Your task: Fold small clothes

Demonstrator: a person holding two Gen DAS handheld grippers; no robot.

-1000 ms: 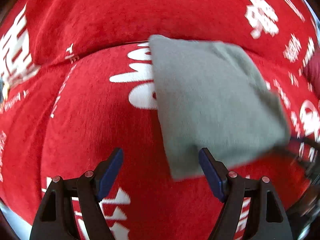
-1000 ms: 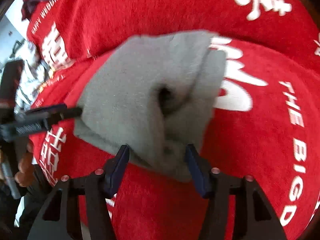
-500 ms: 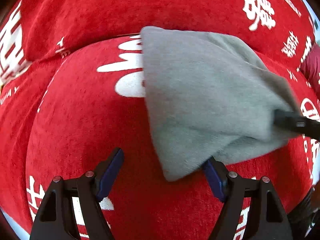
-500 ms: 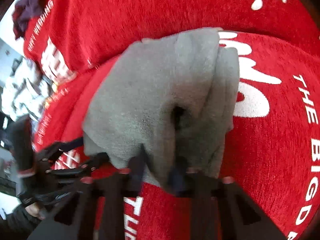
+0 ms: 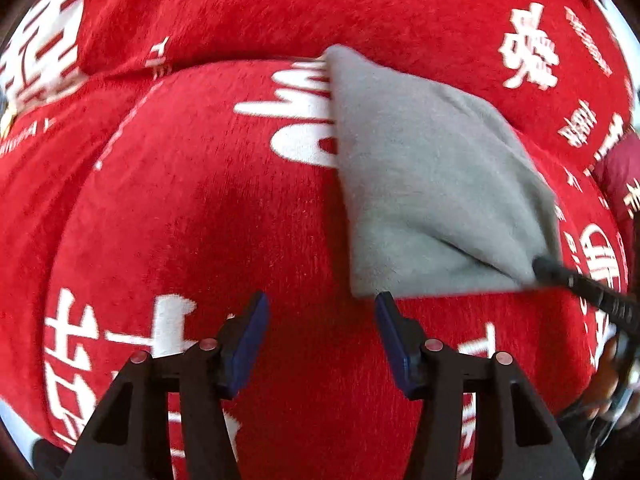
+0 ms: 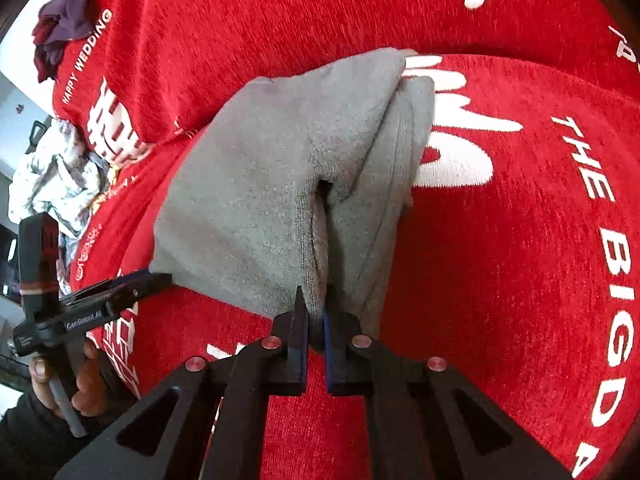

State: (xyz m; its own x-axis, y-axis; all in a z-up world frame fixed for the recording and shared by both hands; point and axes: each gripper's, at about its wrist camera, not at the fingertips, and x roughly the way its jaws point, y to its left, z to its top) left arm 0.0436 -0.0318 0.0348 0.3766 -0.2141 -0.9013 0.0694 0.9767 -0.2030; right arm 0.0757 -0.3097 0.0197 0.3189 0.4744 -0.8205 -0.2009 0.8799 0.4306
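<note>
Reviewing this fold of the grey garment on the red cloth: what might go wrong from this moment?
1. The right gripper pinches only a thin bunched ridge at the near edge of the grey garment; pulling may slip it free or drag one layer only.
2. The left gripper is closing with no cloth between its pads, its tips just short of the garment's corner; it may shut on nothing.
3. The red cloth looks soft and plush, so a low grab could catch it too.
</note>
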